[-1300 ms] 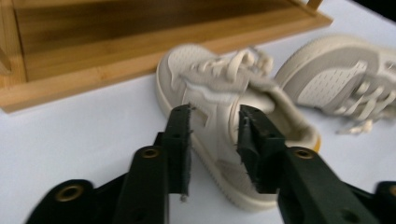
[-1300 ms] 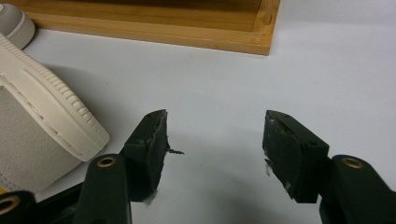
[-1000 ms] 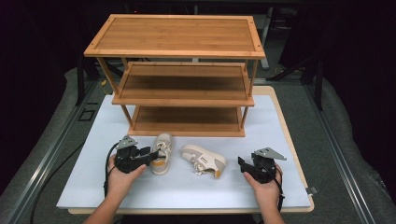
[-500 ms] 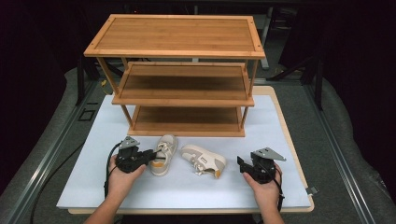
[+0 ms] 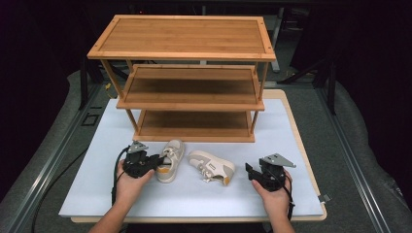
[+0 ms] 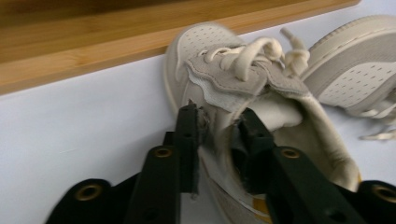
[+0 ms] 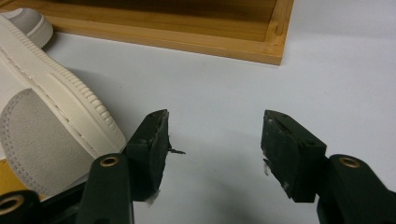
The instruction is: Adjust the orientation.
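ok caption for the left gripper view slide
Left tongs clamp the collar of a beige suede lace-up sneaker on the white table.

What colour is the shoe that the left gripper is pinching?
The shoe is cream and beige with pale laces and a yellow heel patch; the left gripper view shows it best.

Two hand-held grippers are resting on a white table [image 5: 301, 126] before a wooden rack [image 5: 187, 77]. The left gripper [image 5: 158, 160] is gripping one beige shoe [image 5: 170, 162]; the right gripper [image 5: 249, 171] is sitting beside another shoe [image 5: 212, 166].
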Demonstrator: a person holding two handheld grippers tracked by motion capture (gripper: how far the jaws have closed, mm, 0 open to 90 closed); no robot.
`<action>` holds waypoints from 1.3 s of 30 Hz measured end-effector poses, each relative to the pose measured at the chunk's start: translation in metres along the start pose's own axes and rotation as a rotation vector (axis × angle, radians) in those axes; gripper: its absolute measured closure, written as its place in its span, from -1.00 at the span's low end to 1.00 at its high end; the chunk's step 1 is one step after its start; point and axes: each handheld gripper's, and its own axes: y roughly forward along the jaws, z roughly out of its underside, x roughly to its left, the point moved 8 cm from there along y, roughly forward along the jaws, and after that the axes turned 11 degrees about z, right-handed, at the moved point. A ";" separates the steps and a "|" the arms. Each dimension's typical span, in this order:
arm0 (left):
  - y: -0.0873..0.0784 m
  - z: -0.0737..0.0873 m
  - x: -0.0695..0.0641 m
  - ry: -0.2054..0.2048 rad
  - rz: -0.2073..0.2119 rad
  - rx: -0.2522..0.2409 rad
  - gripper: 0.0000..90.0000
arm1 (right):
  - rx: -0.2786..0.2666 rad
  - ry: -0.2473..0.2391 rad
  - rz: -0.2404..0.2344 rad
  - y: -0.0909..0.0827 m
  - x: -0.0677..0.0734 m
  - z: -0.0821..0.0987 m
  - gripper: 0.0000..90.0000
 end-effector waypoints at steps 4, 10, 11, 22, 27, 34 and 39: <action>-0.011 0.006 -0.003 0.022 -0.002 0.005 0.81 | -0.024 -0.004 -0.012 -0.005 0.002 -0.003 -0.02; -0.025 0.019 -0.012 0.039 -0.023 0.036 0.81 | -0.063 -0.076 -0.104 -0.023 0.027 -0.010 0.47; -0.025 0.019 -0.012 0.039 -0.023 0.036 0.81 | -0.063 -0.076 -0.104 -0.023 0.027 -0.010 0.47; -0.035 0.030 -0.020 0.020 0.045 0.002 0.62 | -0.113 -0.194 -0.188 -0.033 0.070 -0.012 0.88; -0.035 0.030 -0.018 0.022 0.048 0.001 0.54 | -0.124 -0.214 -0.176 -0.028 0.075 -0.014 0.88; -0.034 0.030 -0.015 0.007 0.051 -0.010 0.39 | -0.108 -0.158 -0.189 -0.009 0.063 -0.020 0.91; -0.034 0.030 -0.015 0.007 0.049 -0.010 0.33 | -0.102 -0.099 -0.195 0.001 0.055 -0.027 0.91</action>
